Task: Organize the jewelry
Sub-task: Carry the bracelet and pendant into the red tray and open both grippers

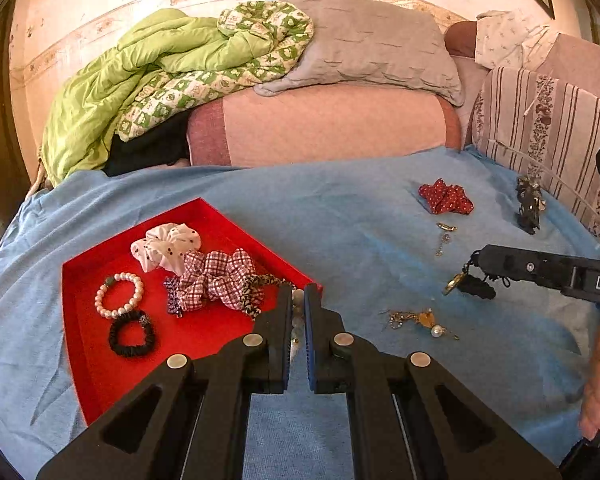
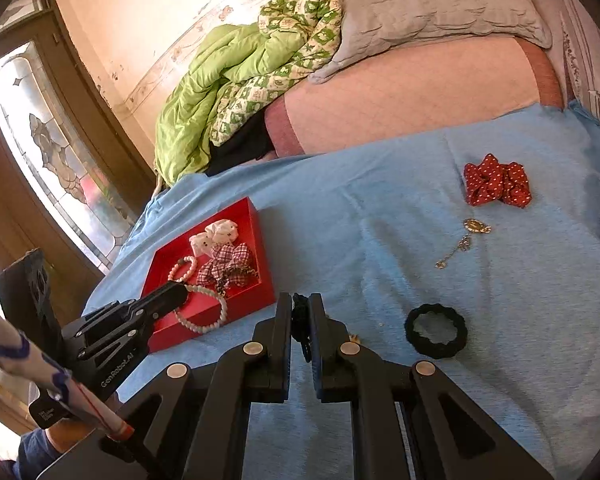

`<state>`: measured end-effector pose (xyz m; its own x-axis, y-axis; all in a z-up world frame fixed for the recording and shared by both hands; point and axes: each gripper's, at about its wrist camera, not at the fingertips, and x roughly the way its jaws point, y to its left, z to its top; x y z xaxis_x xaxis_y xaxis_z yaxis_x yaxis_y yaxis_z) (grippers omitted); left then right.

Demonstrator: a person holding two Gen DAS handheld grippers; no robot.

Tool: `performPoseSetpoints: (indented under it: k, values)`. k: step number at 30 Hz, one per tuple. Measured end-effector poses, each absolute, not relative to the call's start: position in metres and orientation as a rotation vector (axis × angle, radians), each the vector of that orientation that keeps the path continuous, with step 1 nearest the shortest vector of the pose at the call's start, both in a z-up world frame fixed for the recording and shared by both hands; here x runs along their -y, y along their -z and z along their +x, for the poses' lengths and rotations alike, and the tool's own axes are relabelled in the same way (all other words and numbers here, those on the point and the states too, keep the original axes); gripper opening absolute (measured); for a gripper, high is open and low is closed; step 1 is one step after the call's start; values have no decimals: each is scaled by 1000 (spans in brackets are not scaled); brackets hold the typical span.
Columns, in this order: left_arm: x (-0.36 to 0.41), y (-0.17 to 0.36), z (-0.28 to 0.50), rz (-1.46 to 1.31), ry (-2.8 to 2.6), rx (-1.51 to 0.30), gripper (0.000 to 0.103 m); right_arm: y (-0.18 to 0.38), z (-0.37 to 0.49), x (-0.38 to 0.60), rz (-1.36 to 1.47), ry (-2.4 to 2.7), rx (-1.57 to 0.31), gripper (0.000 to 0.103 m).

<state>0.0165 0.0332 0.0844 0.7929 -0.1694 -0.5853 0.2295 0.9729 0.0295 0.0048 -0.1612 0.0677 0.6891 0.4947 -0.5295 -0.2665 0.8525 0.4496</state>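
The left hand-held gripper [image 1: 299, 300] hangs over the near right corner of the red tray [image 1: 80, 344] on the bed's blue sheet [image 1: 340, 208], its fingers pinching a white bead bracelet [image 2: 204, 312] that dangles in a loop over the tray. Ahead and to its left inside the tray lie a white dotted scrunchie [image 1: 166, 246], a checked scrunchie [image 1: 216, 278], a pearl bracelet [image 1: 119, 295] and a black hair tie [image 1: 132, 334].

The right hand-held gripper [image 2: 300, 312] hovers low over the sheet to the right of the tray, fingers pressed onto a black corded piece [image 2: 300, 320] with a gold pendant [image 1: 454, 283] hanging from it. Just right of this gripper a black scrunchie [image 2: 436, 330] lies flat on the sheet. Farther ahead and to the right rest a gold chain with a medallion [image 2: 466, 238] and, beyond it, a red dotted scrunchie [image 2: 496, 186]. Between the two grippers, on the sheet, sits a tangle of gold chain with a pearl [image 1: 420, 322]. A dark hair clip [image 1: 529, 204] lies at the far right, near the striped cushion [image 1: 540, 120].
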Motion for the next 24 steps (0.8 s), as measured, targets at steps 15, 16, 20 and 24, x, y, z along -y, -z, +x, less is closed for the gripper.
performPoseSetpoints:
  k: [15,16,20,24]
  values:
    - [-51,-92,19,93,178,-594,6,-63,10,129,330,-483,-707,9]
    - [-54,-93,19,87,178,-592,6,-62,11,127,331,-485,-709,9]
    - [-62,-99,19,62,172,-579,6,-62,12,121,328,-491,-712,9]
    - [-74,-104,17,39,158,-566,6,-61,12,115,325,-497,-714,9]
